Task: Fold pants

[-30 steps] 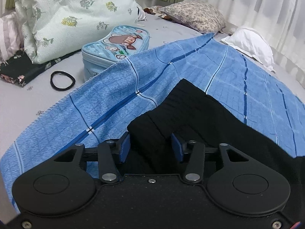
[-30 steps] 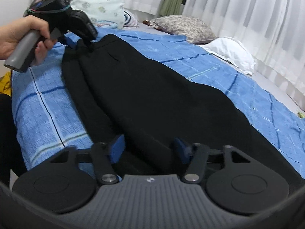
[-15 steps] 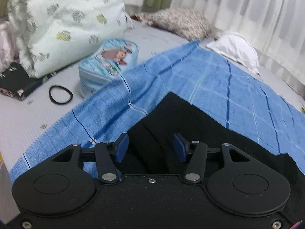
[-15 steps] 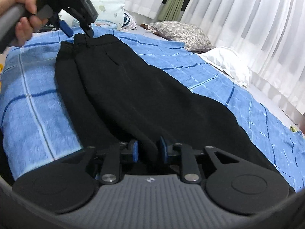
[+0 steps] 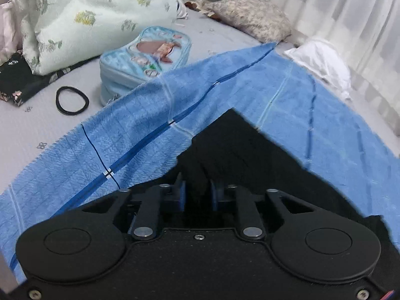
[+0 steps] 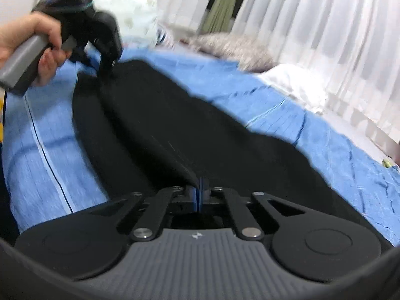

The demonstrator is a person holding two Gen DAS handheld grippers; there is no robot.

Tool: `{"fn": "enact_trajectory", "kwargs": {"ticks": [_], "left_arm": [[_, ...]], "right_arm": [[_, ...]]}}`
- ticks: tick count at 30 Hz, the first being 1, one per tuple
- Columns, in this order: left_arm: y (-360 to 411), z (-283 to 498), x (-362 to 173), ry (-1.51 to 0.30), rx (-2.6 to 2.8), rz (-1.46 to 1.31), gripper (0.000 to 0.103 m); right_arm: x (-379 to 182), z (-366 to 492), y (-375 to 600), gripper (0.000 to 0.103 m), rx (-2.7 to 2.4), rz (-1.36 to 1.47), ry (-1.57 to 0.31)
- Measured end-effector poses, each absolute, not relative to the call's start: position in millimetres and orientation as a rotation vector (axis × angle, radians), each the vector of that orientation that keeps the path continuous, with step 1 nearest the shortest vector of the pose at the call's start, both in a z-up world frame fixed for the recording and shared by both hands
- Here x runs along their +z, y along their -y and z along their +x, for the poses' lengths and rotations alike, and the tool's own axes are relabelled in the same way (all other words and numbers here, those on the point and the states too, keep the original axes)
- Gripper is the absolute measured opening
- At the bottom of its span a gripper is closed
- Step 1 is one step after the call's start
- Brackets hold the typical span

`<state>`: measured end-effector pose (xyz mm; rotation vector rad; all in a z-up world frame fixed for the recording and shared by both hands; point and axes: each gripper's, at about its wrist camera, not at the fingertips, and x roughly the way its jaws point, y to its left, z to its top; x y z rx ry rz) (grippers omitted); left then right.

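The long black fabric pants (image 6: 175,130) lie stretched along a blue checked towel blanket (image 5: 312,115) on the bed. The right gripper (image 6: 200,195) pinches one end, its blue pads pressed together on the cloth. At the far end, the left gripper (image 5: 197,195) has its fingers nearly together, clamped on black fabric. A cartoon-printed light blue pouch (image 5: 145,62) and a black hair band (image 5: 72,100) sit beside the blanket.

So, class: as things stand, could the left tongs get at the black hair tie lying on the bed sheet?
Probably not right now. The left tongs are closed on the black pants. The hair tie lies in the open beyond the blue towel, unobstructed, so they'd need to release first.
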<state>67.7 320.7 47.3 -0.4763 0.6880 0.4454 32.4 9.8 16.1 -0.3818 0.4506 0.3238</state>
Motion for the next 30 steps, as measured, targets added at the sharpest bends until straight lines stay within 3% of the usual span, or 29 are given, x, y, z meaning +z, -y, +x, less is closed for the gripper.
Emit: {"fn": "enact_trajectory", "kwargs": {"ticks": [5,11,17,30], "left_arm": [[-313,47,78,-0.589,0.436,-0.367,0.013],[-323,45,41,-0.683,0.509,-0.374,0.017],[-321,40,31,-0.668,0.519,-0.333,0.019],[-324,42,29,-0.678,0.544,-0.339,0.022]], "right_arm": [[39,7,-3,0.003,0.412,-0.325,-0.427],[7,8,-19,0.004,0.437,-0.381,-0.505],[4,-1,-19,0.009,0.402,-0.43,-0.479],[-13,-41,80,0.009,-0.003,-0.568,-0.484]]}}
